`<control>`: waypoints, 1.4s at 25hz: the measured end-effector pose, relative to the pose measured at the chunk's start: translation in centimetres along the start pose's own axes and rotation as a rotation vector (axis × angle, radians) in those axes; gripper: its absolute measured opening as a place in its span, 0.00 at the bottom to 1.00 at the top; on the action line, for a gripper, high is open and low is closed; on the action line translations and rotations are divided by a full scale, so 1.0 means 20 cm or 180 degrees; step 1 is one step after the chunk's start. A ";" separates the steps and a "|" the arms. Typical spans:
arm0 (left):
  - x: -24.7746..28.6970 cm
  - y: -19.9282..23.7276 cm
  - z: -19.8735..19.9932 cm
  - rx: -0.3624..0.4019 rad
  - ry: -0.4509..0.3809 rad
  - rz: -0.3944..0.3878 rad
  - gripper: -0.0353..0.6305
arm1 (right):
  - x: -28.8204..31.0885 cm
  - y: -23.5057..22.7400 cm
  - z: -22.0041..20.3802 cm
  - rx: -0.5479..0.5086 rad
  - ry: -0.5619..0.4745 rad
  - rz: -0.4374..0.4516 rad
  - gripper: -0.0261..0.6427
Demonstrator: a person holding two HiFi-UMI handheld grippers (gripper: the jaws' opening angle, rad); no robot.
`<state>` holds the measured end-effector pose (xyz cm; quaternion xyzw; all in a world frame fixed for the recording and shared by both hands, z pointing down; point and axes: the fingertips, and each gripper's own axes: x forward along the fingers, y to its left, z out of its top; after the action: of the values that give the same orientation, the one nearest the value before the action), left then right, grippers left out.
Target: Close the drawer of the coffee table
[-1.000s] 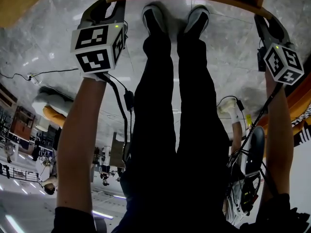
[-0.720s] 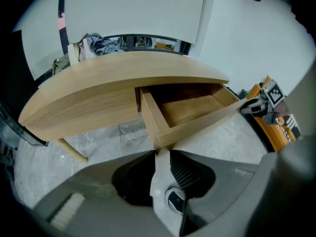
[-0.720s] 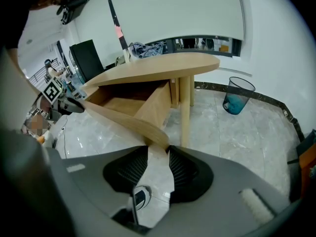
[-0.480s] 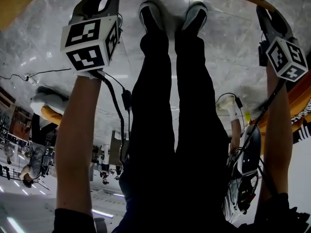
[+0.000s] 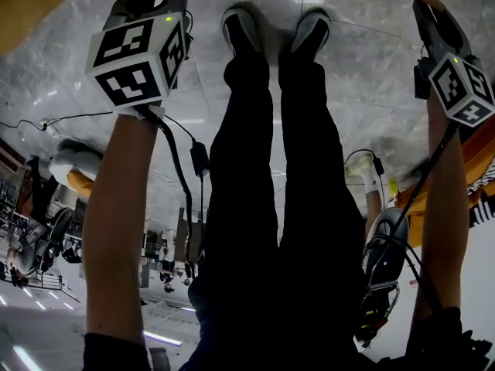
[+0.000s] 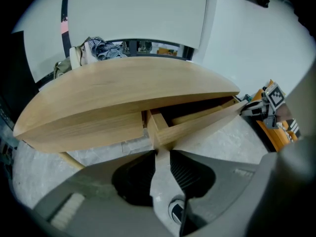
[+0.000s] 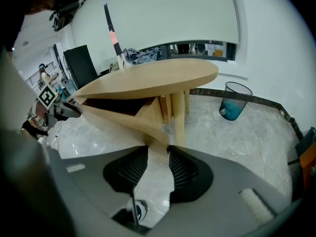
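Pinching opposite ends of the open drawer (image 6: 197, 124), the left gripper (image 6: 162, 154) and right gripper (image 7: 158, 149) seem placed to push it in squarely

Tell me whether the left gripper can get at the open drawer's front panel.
Yes, most likely. The left gripper has the near corner of the drawer front between its jaw tips, apparently gripped, and nothing stands in the way. The right gripper holds the other end likewise.

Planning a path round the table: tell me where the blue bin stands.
Right gripper view: the blue bin stands on the floor right of the coffee table, by the wall's dark skirting.
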<state>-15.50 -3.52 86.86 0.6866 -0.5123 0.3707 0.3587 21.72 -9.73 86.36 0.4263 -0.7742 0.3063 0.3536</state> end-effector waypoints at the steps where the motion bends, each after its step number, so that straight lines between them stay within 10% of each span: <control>1: 0.01 0.01 0.01 -0.0021 0.0002 -0.0002 0.21 | 0.01 0.00 0.02 0.0011 -0.0015 0.0005 0.25; 35: 0.12 0.06 0.31 -0.0679 -0.0336 0.0195 0.21 | 0.13 -0.14 0.27 0.0240 -0.0305 0.0124 0.25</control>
<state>-15.37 -10.19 86.14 0.6471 -0.5878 0.2882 0.3907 21.60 -16.33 85.98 0.4384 -0.7863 0.3213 0.2939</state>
